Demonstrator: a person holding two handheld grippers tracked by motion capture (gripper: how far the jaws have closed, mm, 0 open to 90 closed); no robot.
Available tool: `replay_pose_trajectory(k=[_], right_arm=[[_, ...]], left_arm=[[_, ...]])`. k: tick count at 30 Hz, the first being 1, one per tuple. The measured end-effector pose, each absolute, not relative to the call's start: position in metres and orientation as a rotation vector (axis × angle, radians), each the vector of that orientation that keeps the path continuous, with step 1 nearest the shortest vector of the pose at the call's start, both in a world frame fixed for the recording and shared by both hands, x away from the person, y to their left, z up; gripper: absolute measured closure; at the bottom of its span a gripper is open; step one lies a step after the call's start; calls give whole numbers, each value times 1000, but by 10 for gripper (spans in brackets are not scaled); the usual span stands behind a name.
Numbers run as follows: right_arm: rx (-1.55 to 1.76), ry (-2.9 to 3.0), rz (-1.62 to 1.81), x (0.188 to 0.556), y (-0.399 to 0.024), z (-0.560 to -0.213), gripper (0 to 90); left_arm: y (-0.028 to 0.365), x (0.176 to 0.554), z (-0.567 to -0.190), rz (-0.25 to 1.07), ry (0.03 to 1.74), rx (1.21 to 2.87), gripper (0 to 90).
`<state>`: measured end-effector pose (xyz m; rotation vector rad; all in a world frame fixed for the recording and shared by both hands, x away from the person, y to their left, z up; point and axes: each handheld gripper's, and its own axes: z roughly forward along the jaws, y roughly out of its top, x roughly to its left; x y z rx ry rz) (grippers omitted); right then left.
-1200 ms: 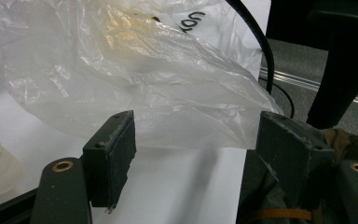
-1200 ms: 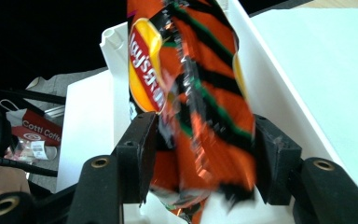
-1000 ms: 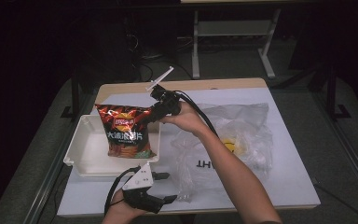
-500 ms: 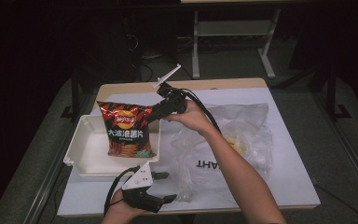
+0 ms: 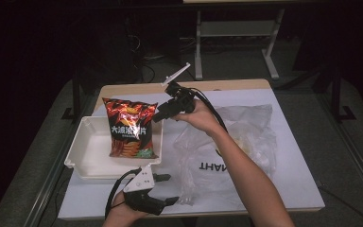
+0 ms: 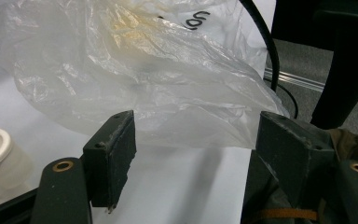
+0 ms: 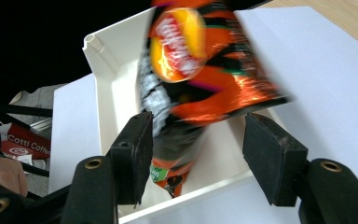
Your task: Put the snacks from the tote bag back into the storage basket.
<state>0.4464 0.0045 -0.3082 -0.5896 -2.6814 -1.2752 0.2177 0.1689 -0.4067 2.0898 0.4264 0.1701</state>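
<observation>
Right hand-held gripper (image 5: 157,117), jaws spread, just beside chip bag (image 5: 130,128) leaning in white tray (image 5: 88,153).

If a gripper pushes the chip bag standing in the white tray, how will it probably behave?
The chip bag looks puffed with air, so probably light and easily tipped. It stands tilted in the white tray, so a push may topple it. Its glossy foil seems slippery, and it would likely crumple.

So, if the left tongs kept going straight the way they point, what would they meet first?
Most likely the clear plastic bag: it lies right ahead of the open left tongs, with bare white table cover between them. Depth is hard to judge.
</observation>
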Motion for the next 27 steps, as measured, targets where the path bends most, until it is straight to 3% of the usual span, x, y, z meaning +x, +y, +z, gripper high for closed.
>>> replay_pose_trajectory(k=[27], right_arm=[[-620, -2659, -1328, 439, -32, -298, 371]], left_arm=[[178, 221, -406, 177, 460, 2072, 283]])
